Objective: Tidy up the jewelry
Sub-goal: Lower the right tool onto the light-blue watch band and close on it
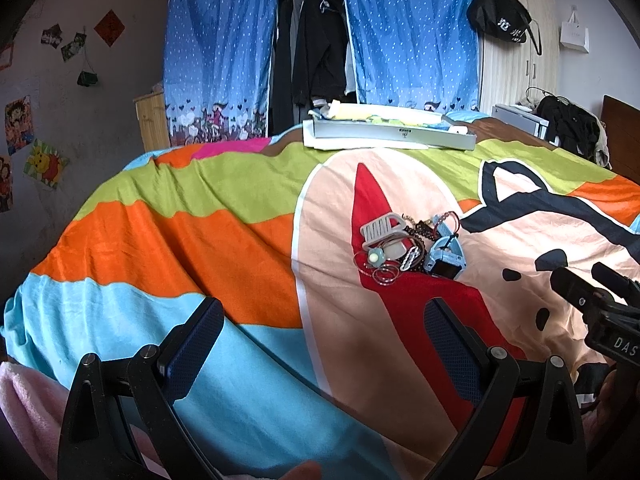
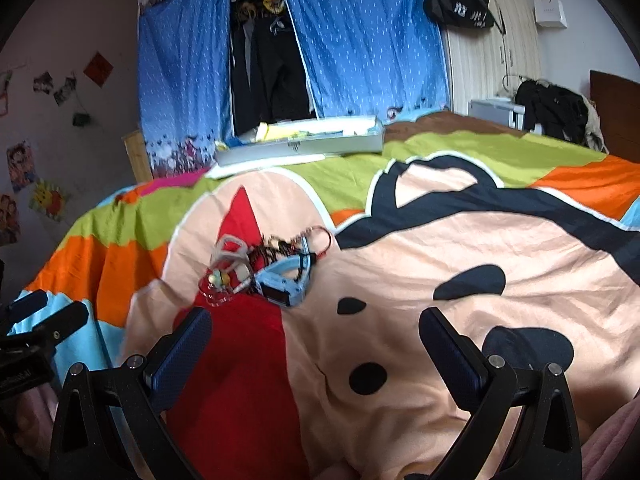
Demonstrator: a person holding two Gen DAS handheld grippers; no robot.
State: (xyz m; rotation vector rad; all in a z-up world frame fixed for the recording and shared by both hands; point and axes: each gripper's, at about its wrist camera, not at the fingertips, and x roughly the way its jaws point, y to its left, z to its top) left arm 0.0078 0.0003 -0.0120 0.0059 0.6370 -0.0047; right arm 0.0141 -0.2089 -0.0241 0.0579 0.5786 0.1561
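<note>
A pile of jewelry (image 1: 412, 246) lies on the colourful bedspread (image 1: 180, 236): a light blue watch (image 1: 446, 258), a grey-white comb-like clip (image 1: 380, 229), thin clear bangles (image 1: 386, 274) and dark beaded bracelets. The right wrist view shows the same jewelry pile (image 2: 266, 268) with the blue watch (image 2: 282, 284) at its near side. My left gripper (image 1: 324, 320) is open, well short of the pile, with nothing between its fingers. My right gripper (image 2: 314, 330) is open too, just short of the pile and slightly right of it. A flat grey-white box (image 1: 390, 134) with an open lid sits at the bed's far side.
Blue dotted curtains (image 1: 224, 48) hang behind the bed around an open wardrobe of dark clothes. A black bag (image 1: 500, 16) hangs on the pale cupboard at right. Dark clothing is heaped at far right (image 1: 572, 124). A pink fleece (image 1: 28, 396) lies at the near left edge.
</note>
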